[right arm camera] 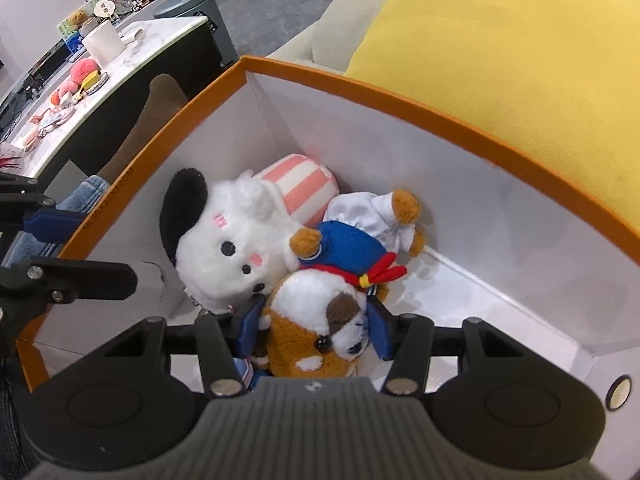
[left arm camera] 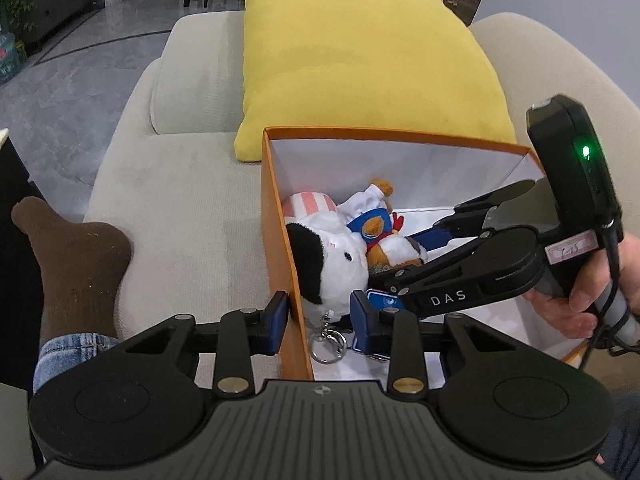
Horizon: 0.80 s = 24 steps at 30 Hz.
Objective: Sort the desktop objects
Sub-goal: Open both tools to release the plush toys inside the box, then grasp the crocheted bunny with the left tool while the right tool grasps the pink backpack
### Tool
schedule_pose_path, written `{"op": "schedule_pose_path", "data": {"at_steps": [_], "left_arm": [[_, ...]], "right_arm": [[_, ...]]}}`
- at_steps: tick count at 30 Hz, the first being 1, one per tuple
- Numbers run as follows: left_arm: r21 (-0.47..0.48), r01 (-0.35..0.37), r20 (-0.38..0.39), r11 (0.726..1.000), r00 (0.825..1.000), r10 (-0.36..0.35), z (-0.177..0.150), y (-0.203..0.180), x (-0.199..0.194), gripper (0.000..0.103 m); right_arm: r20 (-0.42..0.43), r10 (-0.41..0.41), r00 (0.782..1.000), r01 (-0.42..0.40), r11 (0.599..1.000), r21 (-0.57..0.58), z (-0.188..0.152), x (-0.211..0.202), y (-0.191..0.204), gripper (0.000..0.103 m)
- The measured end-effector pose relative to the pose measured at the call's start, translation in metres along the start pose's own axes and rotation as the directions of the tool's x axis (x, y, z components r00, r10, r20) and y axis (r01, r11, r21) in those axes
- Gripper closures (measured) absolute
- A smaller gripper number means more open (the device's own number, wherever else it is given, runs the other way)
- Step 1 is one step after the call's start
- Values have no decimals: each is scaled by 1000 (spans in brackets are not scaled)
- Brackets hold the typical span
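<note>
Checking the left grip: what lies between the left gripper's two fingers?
In the left wrist view, the orange box wall and the white plush keyring lie between the left gripper fingers.

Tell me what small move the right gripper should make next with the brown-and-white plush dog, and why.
Probably open the right gripper to release the brown-and-white plush dog. Its jaws press both sides of the dog's head, and the dog already lies low inside the orange cardboard box, beside the white plush toy with a black ear.
</note>
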<state>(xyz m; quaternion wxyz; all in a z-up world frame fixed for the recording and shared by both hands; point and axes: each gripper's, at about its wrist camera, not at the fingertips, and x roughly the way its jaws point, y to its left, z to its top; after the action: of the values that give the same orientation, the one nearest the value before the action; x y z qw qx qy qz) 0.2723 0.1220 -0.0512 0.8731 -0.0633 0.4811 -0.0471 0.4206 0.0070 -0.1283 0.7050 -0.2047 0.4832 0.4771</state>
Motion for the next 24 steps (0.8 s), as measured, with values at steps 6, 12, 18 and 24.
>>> {"op": "schedule_pose_path", "data": {"at_steps": [6,12,18,24], "left_arm": [[-10,-2,10,1000,1000,2,2,1,-1,65],[-32,-10,72,999,997,12,-3,2,-24,53],[-9,-14,137,1000,990,15,-18,-13,-63,53],[43,26,130,999,991,-31,-54,-39,-96,53]], "right_arm": [[-12,-45,999,45,999,-14,-3,-5,0,34],[-7,-78,997,78,997,13,-13,-21,-6,23],[38,-87,995,87,996,0,-19,-54,3,18],[129,-68,989,63,997,45,-44,-107,29,26]]}}
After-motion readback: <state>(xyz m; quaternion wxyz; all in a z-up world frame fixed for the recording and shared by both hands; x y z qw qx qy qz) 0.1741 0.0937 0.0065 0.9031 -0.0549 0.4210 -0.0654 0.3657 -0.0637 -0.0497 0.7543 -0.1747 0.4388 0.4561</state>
